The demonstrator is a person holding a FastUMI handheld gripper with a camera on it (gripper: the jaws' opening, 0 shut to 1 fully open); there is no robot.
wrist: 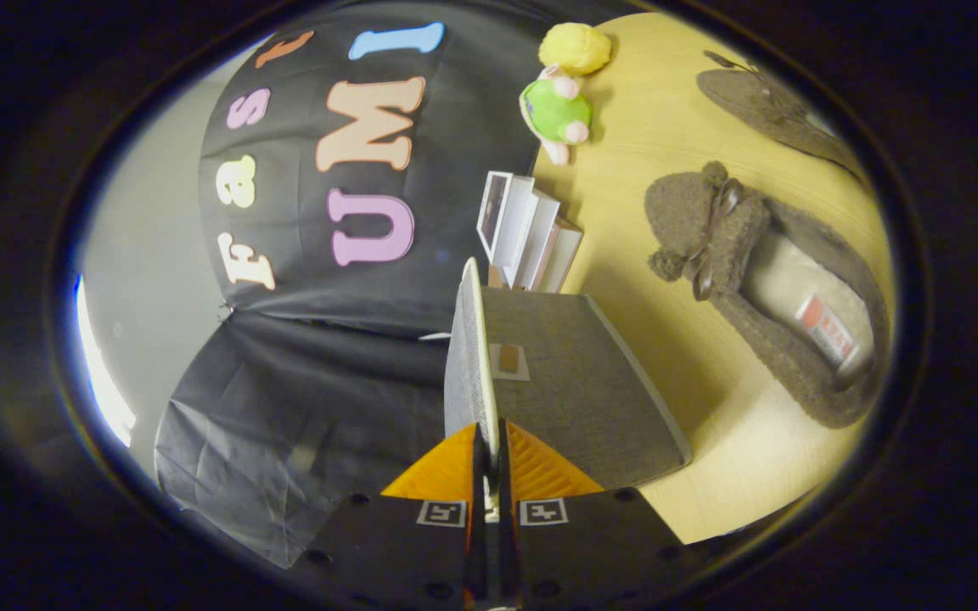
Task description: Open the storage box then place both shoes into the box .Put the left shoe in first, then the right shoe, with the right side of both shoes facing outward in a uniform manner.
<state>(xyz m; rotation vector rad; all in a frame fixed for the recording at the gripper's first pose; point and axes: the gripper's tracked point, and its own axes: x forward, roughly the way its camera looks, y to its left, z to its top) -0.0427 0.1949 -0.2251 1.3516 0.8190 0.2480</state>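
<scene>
My gripper (489,462) is shut on the thin edge of the grey fabric lid (465,356) of the storage box (578,390); both fingers press on it. The view is rolled sideways, so the wooden table (650,170) runs up one side. The lid is seen edge-on, raised away from the box body, which carries a small tan tab. Beyond the box, on the table, a grey fuzzy slipper (761,271) with a bow lies with its opening showing. A second slipper (761,102) lies farther off, sole towards me.
A green and yellow plush toy (561,98) rests on the table near the black cloth wall. Several white upright cards or books (527,229) stand just behind the box. Bare table lies between the box and the nearer slipper.
</scene>
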